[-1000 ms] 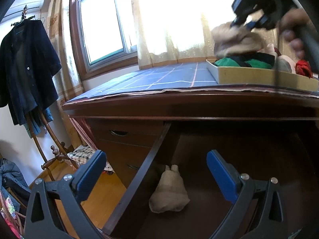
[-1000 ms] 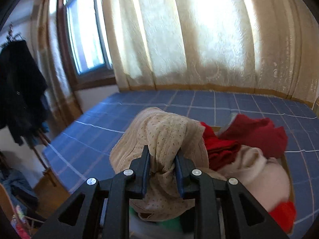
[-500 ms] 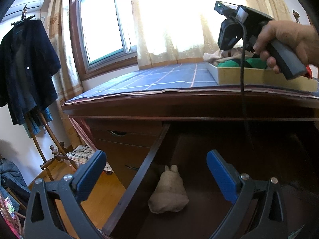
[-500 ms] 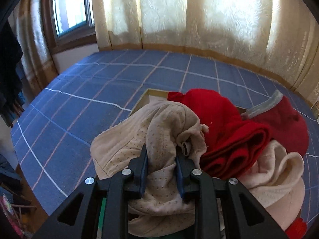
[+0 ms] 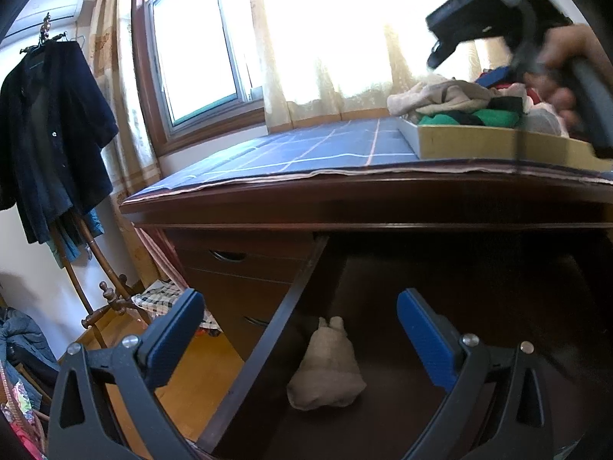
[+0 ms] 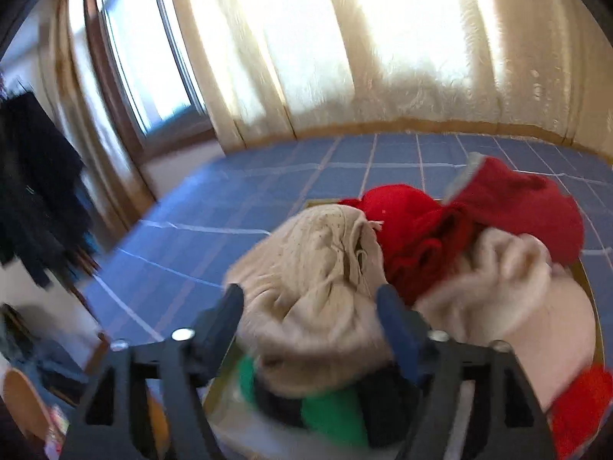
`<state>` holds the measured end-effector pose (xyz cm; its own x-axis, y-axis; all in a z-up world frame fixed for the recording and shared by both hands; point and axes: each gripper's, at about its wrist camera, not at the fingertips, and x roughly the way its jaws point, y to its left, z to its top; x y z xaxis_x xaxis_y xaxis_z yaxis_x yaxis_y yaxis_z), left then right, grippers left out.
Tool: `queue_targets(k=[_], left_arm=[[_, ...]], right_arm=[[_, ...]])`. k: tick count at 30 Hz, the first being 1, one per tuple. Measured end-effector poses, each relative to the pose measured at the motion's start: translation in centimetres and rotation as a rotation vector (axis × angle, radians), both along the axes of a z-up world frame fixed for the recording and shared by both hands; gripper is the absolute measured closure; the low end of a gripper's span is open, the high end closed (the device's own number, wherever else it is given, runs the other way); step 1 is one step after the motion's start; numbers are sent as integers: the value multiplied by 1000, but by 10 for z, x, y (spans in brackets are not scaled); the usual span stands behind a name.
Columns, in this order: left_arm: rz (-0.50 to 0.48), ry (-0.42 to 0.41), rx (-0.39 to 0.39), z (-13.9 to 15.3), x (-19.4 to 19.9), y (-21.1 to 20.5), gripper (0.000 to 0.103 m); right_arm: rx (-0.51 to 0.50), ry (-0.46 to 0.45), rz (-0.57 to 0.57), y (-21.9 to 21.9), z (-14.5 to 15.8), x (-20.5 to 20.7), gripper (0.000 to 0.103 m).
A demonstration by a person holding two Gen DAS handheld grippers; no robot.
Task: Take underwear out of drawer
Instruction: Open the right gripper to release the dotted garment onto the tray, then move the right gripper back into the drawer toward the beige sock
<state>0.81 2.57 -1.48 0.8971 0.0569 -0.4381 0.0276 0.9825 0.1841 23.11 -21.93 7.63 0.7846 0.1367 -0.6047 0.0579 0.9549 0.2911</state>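
My left gripper (image 5: 299, 303) stands open over the pulled-out wooden drawer (image 5: 268, 341), nothing between its blue pads. A balled beige underwear piece (image 5: 325, 372) lies on the drawer floor just beyond it. My right gripper (image 6: 310, 295) has just been opening and is open now. The dotted beige underwear (image 6: 318, 268) lies between its spread fingers, free of the pads, on top of the pile. That pile, with red garments (image 6: 421, 230) and a green one (image 6: 333, 414), fills a cardboard box (image 5: 479, 140) on the desk top. The right wrist view is blurred.
A blue checked cloth (image 5: 325, 149) covers the desk top up to the curtained window (image 5: 199, 46). Closed drawers (image 5: 237, 268) sit left of the open one. A dark coat (image 5: 49, 126) hangs on a wooden rack at far left. A hand (image 5: 559, 50) holds the right gripper above the box.
The right gripper's jaws have spread and let go of the beige underwear, which now rests on the pile in the box; the gripper has drawn back upward. The left gripper has not moved.
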Motion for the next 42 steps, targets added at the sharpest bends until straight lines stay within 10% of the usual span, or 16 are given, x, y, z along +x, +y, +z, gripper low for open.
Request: queue_targets(k=[17,42], left_arm=[[10,0,5,-2,-1,-2,1],[-21,-3,-8,4,-5,5,1]], right_arm=[[-208,6,-58,25,-25,-138,28],[-129,164,2,51,-81,-184,28]])
